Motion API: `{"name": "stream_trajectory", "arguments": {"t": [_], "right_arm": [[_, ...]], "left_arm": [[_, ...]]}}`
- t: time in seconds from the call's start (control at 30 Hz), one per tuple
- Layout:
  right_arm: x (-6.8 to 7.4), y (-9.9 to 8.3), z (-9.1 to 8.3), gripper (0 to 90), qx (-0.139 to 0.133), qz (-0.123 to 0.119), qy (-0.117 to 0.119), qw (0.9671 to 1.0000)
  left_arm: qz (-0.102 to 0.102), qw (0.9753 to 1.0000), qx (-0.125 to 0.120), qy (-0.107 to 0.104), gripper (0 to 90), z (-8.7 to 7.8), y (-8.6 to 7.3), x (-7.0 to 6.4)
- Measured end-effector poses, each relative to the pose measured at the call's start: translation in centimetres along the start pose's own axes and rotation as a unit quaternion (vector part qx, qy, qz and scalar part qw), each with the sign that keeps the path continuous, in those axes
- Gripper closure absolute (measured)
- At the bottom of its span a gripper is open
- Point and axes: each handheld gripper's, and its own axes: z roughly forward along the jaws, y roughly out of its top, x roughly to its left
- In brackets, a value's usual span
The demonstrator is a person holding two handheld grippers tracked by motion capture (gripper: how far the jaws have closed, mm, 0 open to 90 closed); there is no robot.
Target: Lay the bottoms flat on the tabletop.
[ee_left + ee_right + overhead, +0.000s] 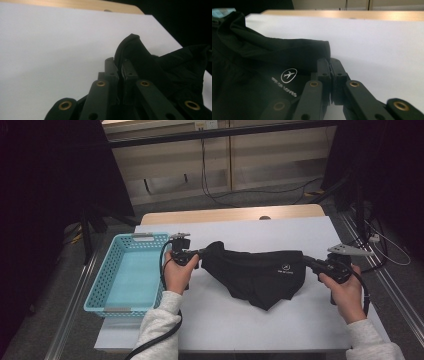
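A black garment with a small white airplane logo lies spread across the middle of the white table. My left gripper is shut on the garment's left edge, whose dark hem rises between the jaws. My right gripper is shut on the garment's right edge, beside the logo. The cloth hangs stretched between the two grippers, with a point sagging toward the front.
A light blue plastic basket stands at the table's left edge, close to my left hand. A wooden strip runs along the table's far edge. Cables lie on the floor beyond.
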Motion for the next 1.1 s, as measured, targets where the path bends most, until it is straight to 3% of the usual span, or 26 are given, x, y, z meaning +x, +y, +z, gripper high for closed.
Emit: {"name": "stream_trajectory", "arguments": {"t": [0.17, 0.27, 0.43, 0.57, 0.63, 0.67, 0.7, 0.73, 0.77, 0.8, 0.83, 0.9, 0.93, 1.03, 1.1], "right_arm": [[-0.6, 1.4, -0.1, 88.1, -0.019, 0.015, 0.01, 0.9997], [-0.6, 2.2, 0.4, 88.2, -0.015, 0.004, 0.015, 0.9998], [-1.1, 3.4, 2.1, 88.2, 0.004, -0.003, 0.012, 0.9999], [-2.3, 5.4, 4.1, 88.5, 0.021, -0.003, 0.008, 0.9997], [-3.1, 7.8, 5.9, 88.5, 0.018, -0.008, -0.016, 0.9997], [-3.5, 9.2, 6.9, 87.9, -0.011, 0.0, -0.034, 0.9994], [-3.8, 10.6, 7.8, 80.8, -0.06, 0.005, -0.053, 0.9968], [-3.8, 11.5, 8.6, 62.8, -0.081, 0.008, -0.101, 0.9915], [-3.8, 11.9, 9.5, 54.2, -0.064, 0.028, -0.131, 0.9889], [-3.8, 11.7, 10.3, 53.9, -0.038, 0.043, -0.119, 0.9913], [-3.6, 11.2, 10.6, 49.3, -0.023, 0.039, -0.11, 0.9928], [-3.2, 9.5, 10.5, 46.1, 0.002, 0.007, -0.111, 0.9938], [-3.1, 8.4, 10.2, 44.7, 0.007, -0.008, -0.105, 0.9944], [-2.5, 5.4, 8.7, 41.3, 0.02, -0.017, -0.083, 0.9962], [-1.6, 3.7, 7.3, 38.9, 0.024, -0.039, -0.077, 0.996]], "left_arm": [[-0.011, 0.9998, -0.013, -0.004, 85.7, -1.2, 0.7, -0.2], [-0.013, 0.9998, -0.016, 0.006, 85.7, -1.4, 1.2, -0.1], [-0.047, 0.9988, -0.007, 0.011, 85.7, 0.3, 2.3, 1.1], [-0.055, 0.9983, -0.004, 0.02, 85.7, 2.1, 4.8, 2.2], [-0.045, 0.9982, -0.029, 0.028, 85.7, 3.2, 7.4, 2.6], [-0.03, 0.9977, -0.047, 0.037, 84.6, 3.8, 8.7, 2.7], [-0.012, 0.9968, -0.061, 0.051, 76.5, 4.5, 9.8, 2.8], [-0.007, 0.9963, -0.063, 0.059, 61.0, 5.1, 10.5, 2.9], [-0.021, 0.9961, -0.054, 0.066, 46.3, 5.6, 10.7, 3.0], [-0.024, 0.9965, -0.038, 0.07, 35.5, 6.0, 10.5, 2.8], [-0.012, 0.997, -0.023, 0.073, 29.0, 6.3, 9.9, 2.6], [0.011, 0.9976, -0.007, 0.068, 26.7, 6.5, 8.5, 2.4], [0.012, 0.9981, 0.004, 0.06, 24.6, 6.6, 7.7, 2.3], [0.041, 0.9974, 0.032, 0.049, 23.0, 6.4, 5.1, 1.4], [0.052, 0.9968, 0.045, 0.04, 21.5, 6.1, 3.6, 0.8]]}}
